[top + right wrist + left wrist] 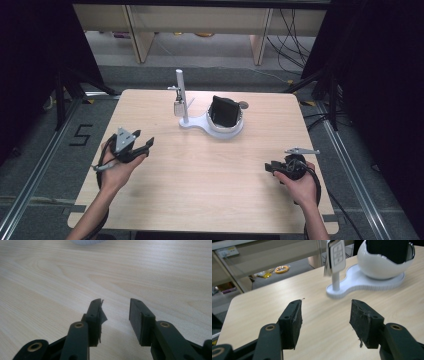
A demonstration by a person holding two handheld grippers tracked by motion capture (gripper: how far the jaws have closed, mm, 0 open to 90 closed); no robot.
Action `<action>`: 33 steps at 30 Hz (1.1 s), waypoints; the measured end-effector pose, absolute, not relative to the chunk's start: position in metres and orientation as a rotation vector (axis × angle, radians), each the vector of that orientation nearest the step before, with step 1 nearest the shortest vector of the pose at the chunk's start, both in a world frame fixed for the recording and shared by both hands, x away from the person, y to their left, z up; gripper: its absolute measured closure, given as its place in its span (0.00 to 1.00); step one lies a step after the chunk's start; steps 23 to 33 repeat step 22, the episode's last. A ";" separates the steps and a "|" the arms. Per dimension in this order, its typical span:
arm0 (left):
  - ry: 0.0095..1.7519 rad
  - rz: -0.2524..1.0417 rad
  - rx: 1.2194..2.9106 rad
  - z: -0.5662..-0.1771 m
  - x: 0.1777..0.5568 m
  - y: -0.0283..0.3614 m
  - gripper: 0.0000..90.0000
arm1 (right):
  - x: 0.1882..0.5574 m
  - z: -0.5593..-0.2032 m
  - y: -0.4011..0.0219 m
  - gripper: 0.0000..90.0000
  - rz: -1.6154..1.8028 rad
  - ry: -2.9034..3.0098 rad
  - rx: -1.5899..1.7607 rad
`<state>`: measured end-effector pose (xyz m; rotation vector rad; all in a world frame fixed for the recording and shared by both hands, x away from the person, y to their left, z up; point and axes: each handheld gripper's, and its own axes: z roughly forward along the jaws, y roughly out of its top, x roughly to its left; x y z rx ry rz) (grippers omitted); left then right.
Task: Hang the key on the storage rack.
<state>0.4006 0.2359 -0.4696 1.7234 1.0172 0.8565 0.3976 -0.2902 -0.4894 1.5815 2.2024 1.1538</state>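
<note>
Your counter (200, 170) is pale wood-grain laminate, smooth with a soft sheen. The white stand (364, 282) on it looks like glossy moulded plastic, its round cup (379, 265) shiny enough to catch highlights, with fine ribbing along the base edge. The key fob (337, 253) hanging from the stand's post looks like plastic with a dull silver finish. Your left tongs (325, 322) are matt black plastic with brass-coloured rivets; their pads (362, 322) look like rough, frayed rubber. Your right tongs (116, 320) have the same finish, one pad (100, 317) torn at its edge.

Bright even tabletop, dark surroundings, soft focus
</note>
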 end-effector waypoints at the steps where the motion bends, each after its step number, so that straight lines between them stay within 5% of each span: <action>1: 1.024 0.860 1.708 -0.476 0.396 0.241 0.47 | 0.397 -0.489 -0.290 0.70 1.165 2.203 1.582; 10: 1.127 0.885 1.612 -0.513 0.370 0.262 0.46 | 0.399 -0.493 -0.291 0.70 1.143 2.216 1.512; 33: 1.099 0.879 1.541 -0.522 0.365 0.262 0.39 | 0.394 -0.497 -0.290 0.66 1.217 2.190 1.532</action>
